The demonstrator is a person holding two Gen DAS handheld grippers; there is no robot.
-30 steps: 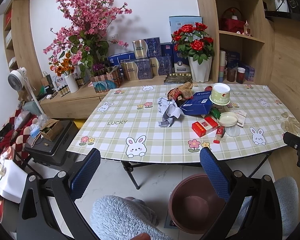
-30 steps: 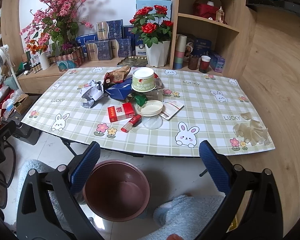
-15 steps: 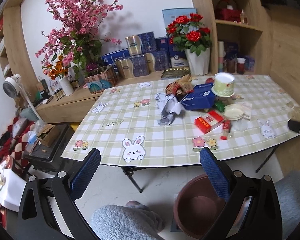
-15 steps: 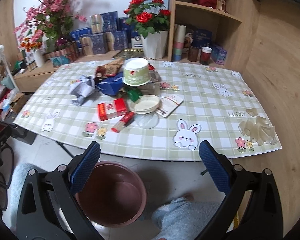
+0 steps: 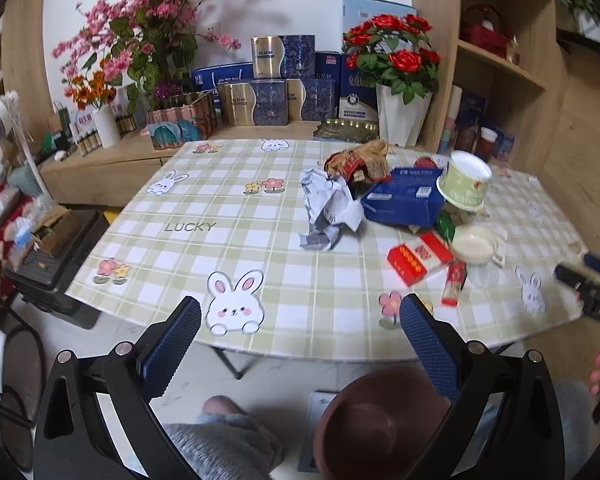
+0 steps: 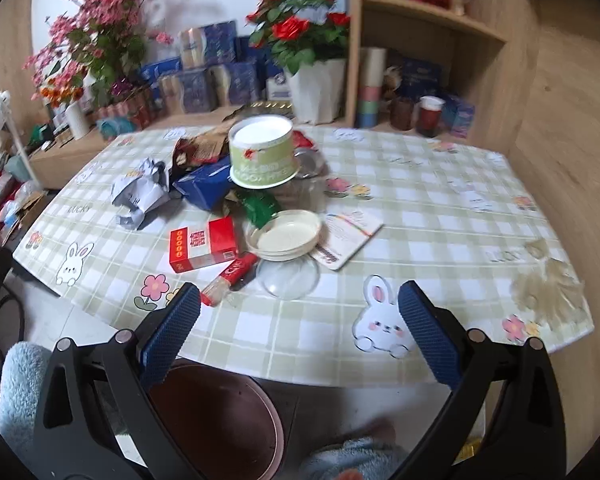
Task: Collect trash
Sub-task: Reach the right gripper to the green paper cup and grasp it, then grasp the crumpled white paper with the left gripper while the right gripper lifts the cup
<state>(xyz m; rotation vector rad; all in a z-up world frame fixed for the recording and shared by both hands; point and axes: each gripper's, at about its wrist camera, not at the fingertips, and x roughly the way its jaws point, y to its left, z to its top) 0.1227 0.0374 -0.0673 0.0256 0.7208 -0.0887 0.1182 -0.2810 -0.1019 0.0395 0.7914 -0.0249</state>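
Observation:
Trash is heaped on the checked table (image 5: 236, 240): crumpled white paper (image 5: 330, 208), a blue box (image 5: 404, 200), a green paper bowl (image 5: 464, 182), a red packet (image 5: 416, 258), a white lid (image 6: 284, 234) and a clear plastic lid (image 6: 290, 276). Crumpled clear plastic (image 6: 548, 292) lies at the table's right corner. A brown bin (image 6: 220, 428) stands on the floor below the near edge. My left gripper (image 5: 300, 324) is open over the near edge, holding nothing. My right gripper (image 6: 298, 316) is open just short of the clear lid.
A sideboard behind the table carries pink blossoms (image 5: 152, 28), gift boxes (image 5: 276, 80) and a rose pot (image 5: 396, 92). Wooden shelves (image 6: 428, 40) rise at the right. A black box (image 5: 52, 256) and clutter sit on the floor at the left. The person's fluffy slippers (image 5: 224, 448) are beside the bin.
Both grippers have moved forward and closer to the table, so the trash pile looms larger. Both stay open and empty. The right gripper's tip now shows at the left view's right edge.

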